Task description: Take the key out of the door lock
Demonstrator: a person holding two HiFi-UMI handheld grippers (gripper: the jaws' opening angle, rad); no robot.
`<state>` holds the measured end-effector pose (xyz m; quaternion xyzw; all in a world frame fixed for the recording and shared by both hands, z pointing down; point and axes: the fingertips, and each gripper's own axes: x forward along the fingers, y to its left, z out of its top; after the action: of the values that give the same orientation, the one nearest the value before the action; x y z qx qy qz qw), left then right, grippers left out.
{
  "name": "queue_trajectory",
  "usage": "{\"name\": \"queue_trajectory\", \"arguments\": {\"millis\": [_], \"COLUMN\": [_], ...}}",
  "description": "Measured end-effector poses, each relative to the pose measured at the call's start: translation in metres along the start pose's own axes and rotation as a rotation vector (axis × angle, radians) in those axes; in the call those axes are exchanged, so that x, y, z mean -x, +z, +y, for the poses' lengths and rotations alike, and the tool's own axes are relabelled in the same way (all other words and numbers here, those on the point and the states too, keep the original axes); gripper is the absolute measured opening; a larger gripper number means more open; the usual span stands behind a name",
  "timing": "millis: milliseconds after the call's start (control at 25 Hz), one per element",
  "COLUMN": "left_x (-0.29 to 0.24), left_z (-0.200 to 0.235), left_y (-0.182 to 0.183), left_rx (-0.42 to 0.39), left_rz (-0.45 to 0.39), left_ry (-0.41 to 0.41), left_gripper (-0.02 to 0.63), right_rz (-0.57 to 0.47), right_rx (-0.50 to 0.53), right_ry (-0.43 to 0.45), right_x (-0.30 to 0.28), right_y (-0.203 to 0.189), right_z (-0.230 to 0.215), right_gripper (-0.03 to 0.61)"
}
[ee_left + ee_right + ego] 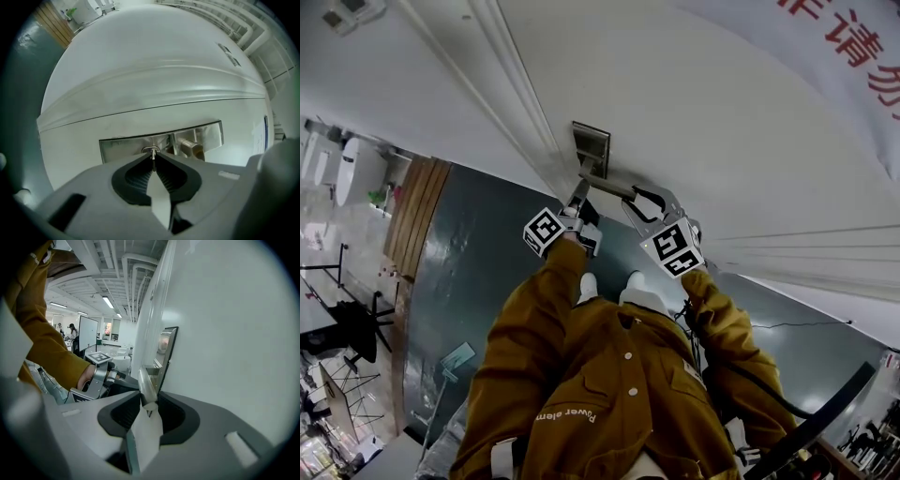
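Observation:
A steel lock plate (119, 149) sits on the white door (140, 70). A small metal key (153, 158) sticks out of the keyhole (150, 150), and my left gripper (153, 161) is shut on it, the dark pads meeting on its thin blade. Right of the keyhole, the handle's stub (192, 149) shows. In the right gripper view, the silver door handle (144, 383) runs into my right gripper (149, 403), which is shut on its free end. From the head view, the left gripper (578, 204) and right gripper (639, 204) meet below the lock plate (591, 145).
The white door (722, 112) fills the top of the head view, with a sheet bearing red characters (853, 47) at the upper right. Dark green floor (469, 272) and a wooden strip (412, 216) lie to the left. An office with people and a whiteboard (88, 336) lies behind.

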<state>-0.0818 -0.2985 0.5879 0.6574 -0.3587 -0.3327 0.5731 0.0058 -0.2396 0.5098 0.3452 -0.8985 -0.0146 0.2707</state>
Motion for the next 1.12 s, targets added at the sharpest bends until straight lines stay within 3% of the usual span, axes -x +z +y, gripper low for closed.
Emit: {"name": "queue_trajectory", "arguments": {"millis": [280,400,480,560,600,680,800,920,1040,1120], "left_x": [0.003,0.01,0.033,0.067,0.084,0.112,0.12,0.12,0.11,0.106], "left_z": [0.004,-0.002,-0.017,-0.037,-0.045,-0.061,-0.116,-0.164,-0.194,-0.204], "left_y": [-0.001,-0.002,-0.009,-0.019,-0.022,-0.017,-0.013,-0.023,-0.047,-0.064], "left_rx": [0.033,0.088,0.129,0.107,0.039,-0.24,-0.67,-1.038,-1.248,-1.335], "left_rz": [0.018,0.016,0.01,0.006,0.013,0.049,0.087,0.119,0.158,0.179], "left_ry": [0.011,-0.008,-0.045,-0.047,-0.014,0.078,0.068,0.08,0.026,0.002], "left_gripper": [0.02,0.018,0.018,0.018,0.018,0.02,0.02,0.02,0.02,0.02], "right_rz": [-0.001,0.003,0.002,-0.005,-0.011,-0.021,-0.05,-0.172,-0.361,-0.439], "right_rx": [-0.001,-0.001,-0.002,-0.005,-0.008,-0.017,-0.043,-0.038,-0.129,-0.203], "right_ry": [0.0,0.006,0.012,0.01,0.004,-0.007,-0.019,-0.075,-0.188,-0.267], "right_x": [0.0,-0.001,-0.001,0.0,0.0,0.0,0.014,0.053,0.098,0.124], "right_y": [0.0,0.001,0.001,0.0,0.0,0.0,0.006,0.032,0.062,0.072], "right_z": [-0.001,0.0,0.001,0.0,-0.001,-0.002,0.003,0.005,-0.006,-0.011], "right_gripper": [0.127,0.127,0.127,0.129,0.13,0.133,0.169,0.151,0.034,0.006]}}
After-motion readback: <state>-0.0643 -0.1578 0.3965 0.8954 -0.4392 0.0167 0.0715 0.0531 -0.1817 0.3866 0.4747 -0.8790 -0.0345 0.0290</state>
